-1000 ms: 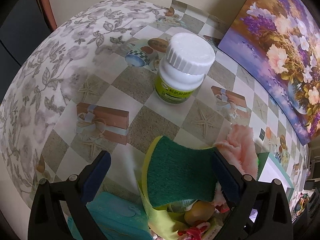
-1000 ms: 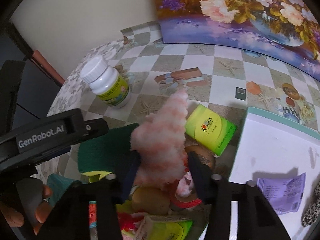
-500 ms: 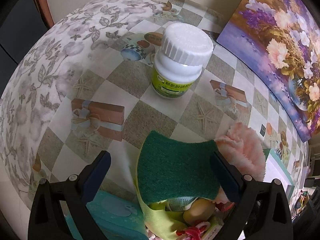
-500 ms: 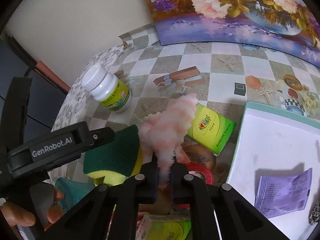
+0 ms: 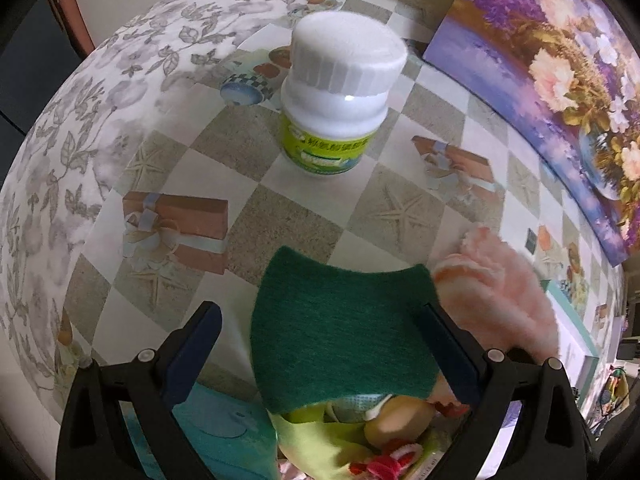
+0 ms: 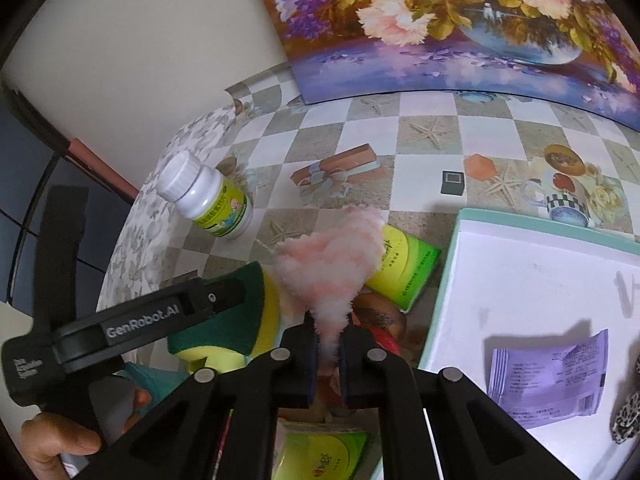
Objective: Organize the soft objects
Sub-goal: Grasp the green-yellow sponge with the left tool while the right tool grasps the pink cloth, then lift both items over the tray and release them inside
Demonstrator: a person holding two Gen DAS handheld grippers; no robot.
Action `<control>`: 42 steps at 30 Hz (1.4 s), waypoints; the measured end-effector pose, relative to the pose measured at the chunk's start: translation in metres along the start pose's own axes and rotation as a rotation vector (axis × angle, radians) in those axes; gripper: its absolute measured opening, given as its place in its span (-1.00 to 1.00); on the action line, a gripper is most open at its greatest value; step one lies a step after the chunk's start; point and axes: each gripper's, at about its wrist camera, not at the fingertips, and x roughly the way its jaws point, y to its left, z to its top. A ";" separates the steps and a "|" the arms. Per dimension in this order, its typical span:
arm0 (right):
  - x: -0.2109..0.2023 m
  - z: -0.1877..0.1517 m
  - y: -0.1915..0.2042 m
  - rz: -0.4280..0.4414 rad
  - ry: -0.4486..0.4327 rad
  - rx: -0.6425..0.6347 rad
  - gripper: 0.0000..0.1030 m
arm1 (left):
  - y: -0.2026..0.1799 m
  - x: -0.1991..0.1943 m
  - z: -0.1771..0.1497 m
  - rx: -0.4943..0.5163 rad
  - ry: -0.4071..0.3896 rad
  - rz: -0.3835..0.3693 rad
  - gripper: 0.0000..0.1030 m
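Observation:
A pink fluffy soft thing stands up from the pile, its lower end pinched thin by my right gripper, which is shut on it. In the left wrist view the same pink fluff shows to the right. A green-and-yellow sponge lies between the wide-apart fingers of my left gripper. The sponge rests by the right finger, with a gap to the left one. The left gripper is open. Its finger also shows beside the sponge in the right wrist view.
A white pill bottle stands beyond the sponge. A green box lies by a teal-rimmed white tray holding a purple packet. A flower painting leans at the back. A hand holds the left gripper.
The right gripper's jaws closed on the pink fluffy thing and squeezed its base thin; it now sits a little further right. The left gripper has hardly moved and stays wide.

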 end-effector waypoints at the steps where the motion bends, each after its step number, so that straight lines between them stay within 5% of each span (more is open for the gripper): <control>1: 0.000 0.000 -0.001 0.001 0.001 0.001 -0.84 | 0.000 0.002 0.001 -0.007 0.003 -0.008 0.93; 12: 0.001 -0.001 -0.004 0.006 0.009 0.016 -0.84 | -0.001 0.014 0.002 -0.023 0.019 -0.070 0.92; 22: 0.000 -0.001 -0.005 0.011 0.010 0.021 -0.84 | 0.000 -0.007 0.006 -0.043 -0.048 -0.122 0.14; 42: -0.031 0.009 0.016 0.118 -0.062 -0.007 -0.87 | 0.020 -0.052 0.007 -0.121 -0.172 -0.224 -0.34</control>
